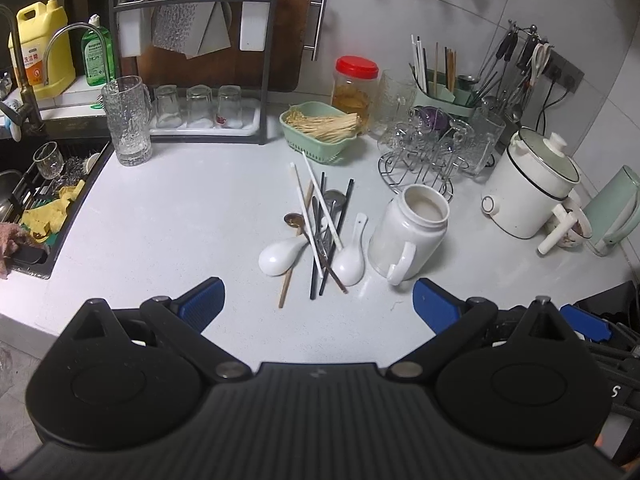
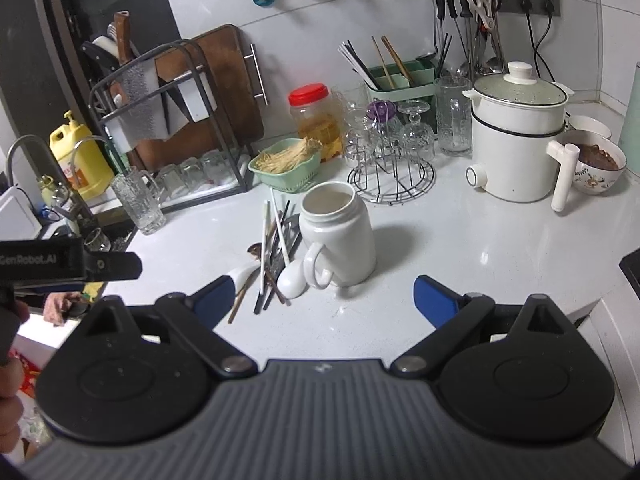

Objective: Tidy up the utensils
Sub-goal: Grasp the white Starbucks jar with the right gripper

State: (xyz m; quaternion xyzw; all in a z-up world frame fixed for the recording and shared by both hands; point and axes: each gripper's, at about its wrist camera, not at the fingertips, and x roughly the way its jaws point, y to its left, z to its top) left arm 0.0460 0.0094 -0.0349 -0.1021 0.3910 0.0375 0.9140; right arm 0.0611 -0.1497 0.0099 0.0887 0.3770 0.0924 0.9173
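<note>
left gripper (image 1: 318,304): jaws held apart, empty | right gripper (image 2: 324,300): jaws held apart, empty | utensils (image 1: 320,232) piled beside white jar (image 1: 408,232) on tabletop (image 1: 180,208)

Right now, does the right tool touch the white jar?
Apart. In the right wrist view, the right tool hangs open over bare counter, with a clear gap before the white jar.

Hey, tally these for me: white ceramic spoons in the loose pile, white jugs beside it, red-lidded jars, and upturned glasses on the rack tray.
White ceramic spoons: 2
White jug: 1
Red-lidded jar: 1
Upturned glasses: 3
Total: 7
</note>
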